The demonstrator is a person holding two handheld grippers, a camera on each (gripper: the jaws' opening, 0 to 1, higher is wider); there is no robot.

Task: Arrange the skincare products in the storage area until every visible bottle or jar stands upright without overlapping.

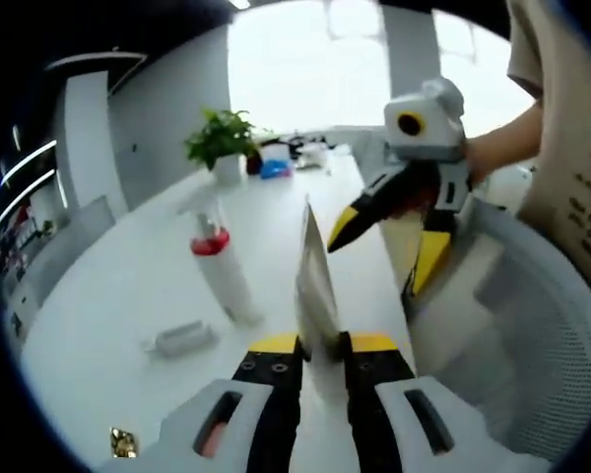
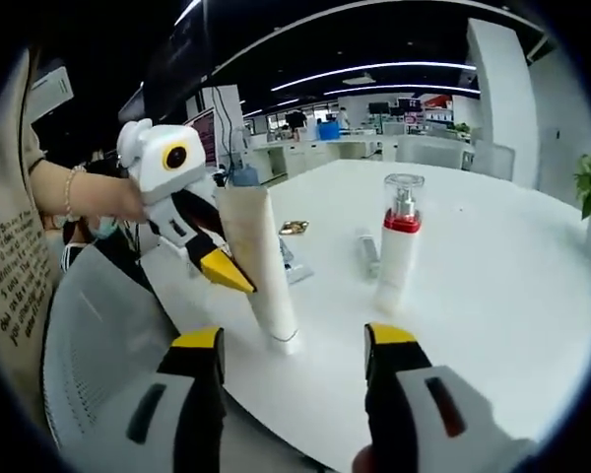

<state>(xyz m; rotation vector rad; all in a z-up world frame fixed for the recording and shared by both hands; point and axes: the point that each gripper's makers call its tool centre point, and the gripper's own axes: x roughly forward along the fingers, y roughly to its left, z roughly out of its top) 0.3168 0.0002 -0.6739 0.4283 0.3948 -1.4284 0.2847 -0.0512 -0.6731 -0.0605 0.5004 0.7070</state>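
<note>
Item 1: left gripper (image 1: pixel 323 345), yellow-tipped jaws pinching a tall white squeeze tube (image 1: pixel 315 286), which is standing cap-down on the white round table (image 1: pixel 108 296).

Item 2: right gripper (image 2: pixel 295 340), jaws spread wide, gripping nothing; the tube (image 2: pixel 261 266) is standing just ahead of its left jaw. In the left gripper view it (image 1: pixel 394 236) is hovering beyond the tube, to the right.

Item 3: white pump bottle with red collar and clear cap (image 1: pixel 220 266), standing upright left of the left jaws.

Item 4: small white tube (image 1: pixel 182 340), lying flat beside the bottle.

Item 5: potted green plant (image 1: pixel 222 143), sitting far ahead.
</note>
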